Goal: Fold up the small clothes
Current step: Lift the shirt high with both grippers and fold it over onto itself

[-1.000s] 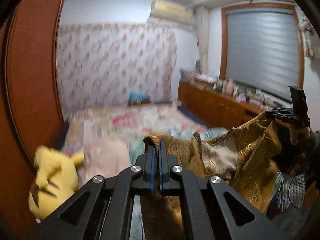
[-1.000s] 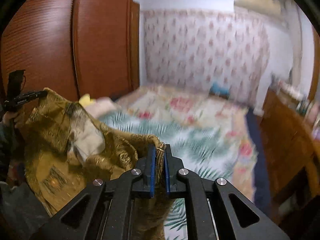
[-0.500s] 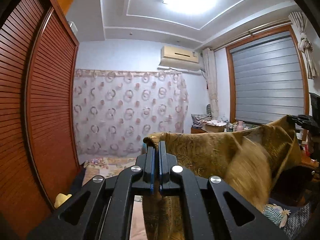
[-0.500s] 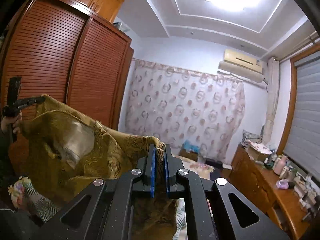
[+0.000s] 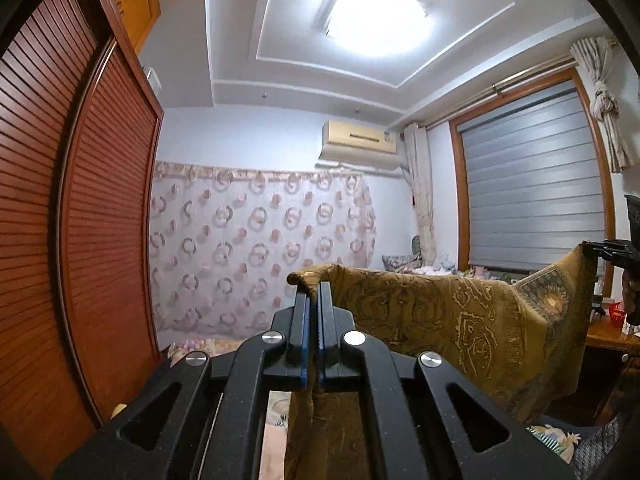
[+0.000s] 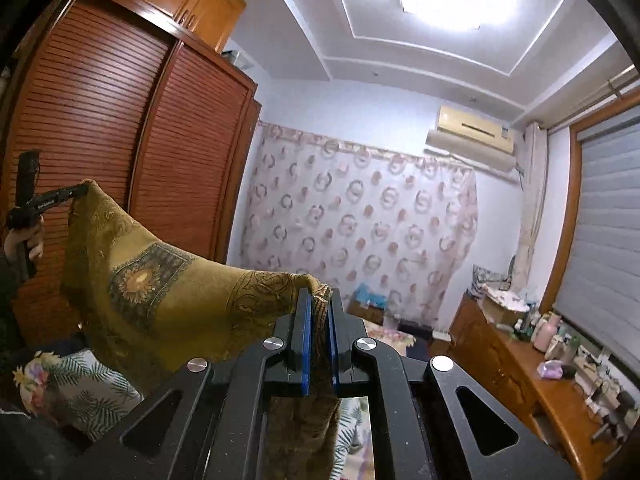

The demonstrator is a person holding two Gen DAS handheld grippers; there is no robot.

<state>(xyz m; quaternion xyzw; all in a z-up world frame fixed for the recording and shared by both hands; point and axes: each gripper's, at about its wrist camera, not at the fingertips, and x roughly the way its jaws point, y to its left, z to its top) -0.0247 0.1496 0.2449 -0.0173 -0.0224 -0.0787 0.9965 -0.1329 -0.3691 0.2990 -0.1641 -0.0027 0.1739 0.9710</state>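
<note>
A mustard-gold patterned cloth (image 5: 460, 320) hangs stretched in the air between both grippers. My left gripper (image 5: 314, 292) is shut on one top corner of it. My right gripper (image 6: 318, 300) is shut on the other top corner; the cloth (image 6: 160, 292) sags between them and its lower part hangs out of sight. The right gripper shows at the right edge of the left wrist view (image 5: 612, 250), and the left gripper shows at the left of the right wrist view (image 6: 44, 202). Both are raised high and pointed toward the far wall.
A red-brown louvred wardrobe (image 5: 60, 220) stands on the left. A wooden sideboard (image 6: 520, 364) with bottles runs under the shuttered window (image 5: 532, 196). The bed with a leaf-print cover (image 6: 80, 384) lies below. A patterned curtain (image 5: 256, 256) covers the far wall.
Both grippers have lifted and tilted up with the cloth, so the bed dropped out of view. The cloth has been pulled wider and hangs flatter between them.
</note>
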